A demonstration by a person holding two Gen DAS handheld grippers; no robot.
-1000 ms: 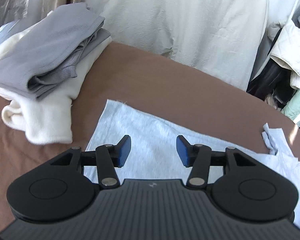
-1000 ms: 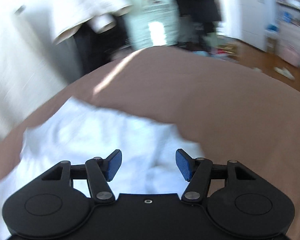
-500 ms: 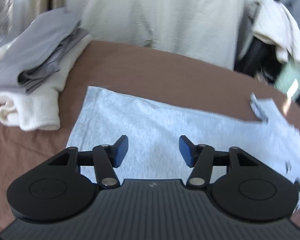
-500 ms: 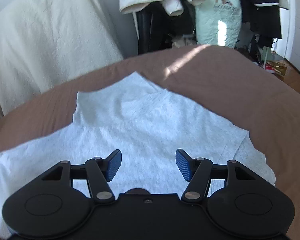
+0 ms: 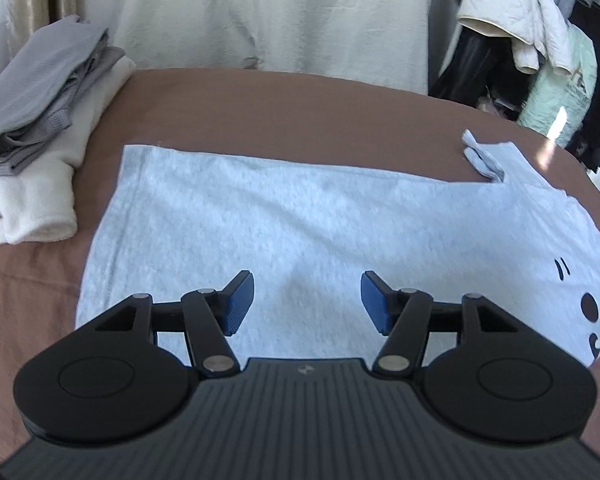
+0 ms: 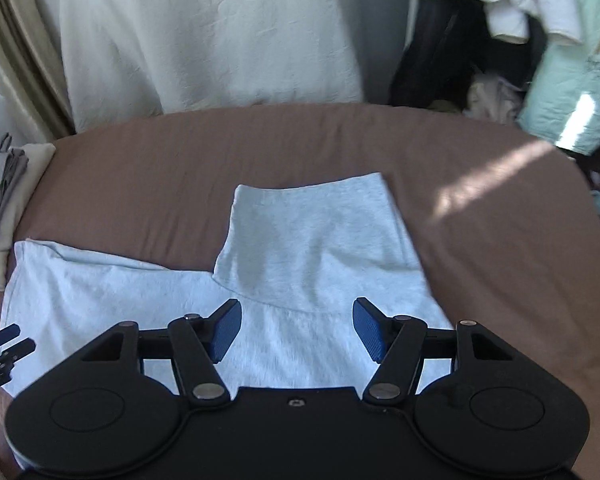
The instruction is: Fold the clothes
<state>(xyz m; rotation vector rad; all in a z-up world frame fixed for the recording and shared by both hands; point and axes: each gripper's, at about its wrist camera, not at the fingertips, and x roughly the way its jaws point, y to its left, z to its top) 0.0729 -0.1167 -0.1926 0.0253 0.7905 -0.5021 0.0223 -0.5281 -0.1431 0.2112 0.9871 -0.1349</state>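
Light blue T-shirt (image 5: 284, 216) lies flat on brown bedsheet (image 5: 300, 108), 1 sleeve (image 6: 320, 232) spread out. Left gripper (image 5: 307, 302) and right gripper (image 6: 297, 330) both over shirt, jaws spread, holding nothing. Folded grey and cream clothes stack (image 5: 40, 120) beside shirt's hem.

A brown sheet (image 5: 284, 108) covers the bed, and a bright patch of sunlight (image 6: 496, 176) falls across its right side. Behind it hangs a wide cream cloth (image 6: 204, 32), creased, with beige curtains (image 6: 8, 64) at the far left. Off to the right, a crowded rack: a white quilted jacket (image 5: 500, 12), a pale mint garment (image 6: 572, 92), dark clothes (image 6: 440, 48) between them.
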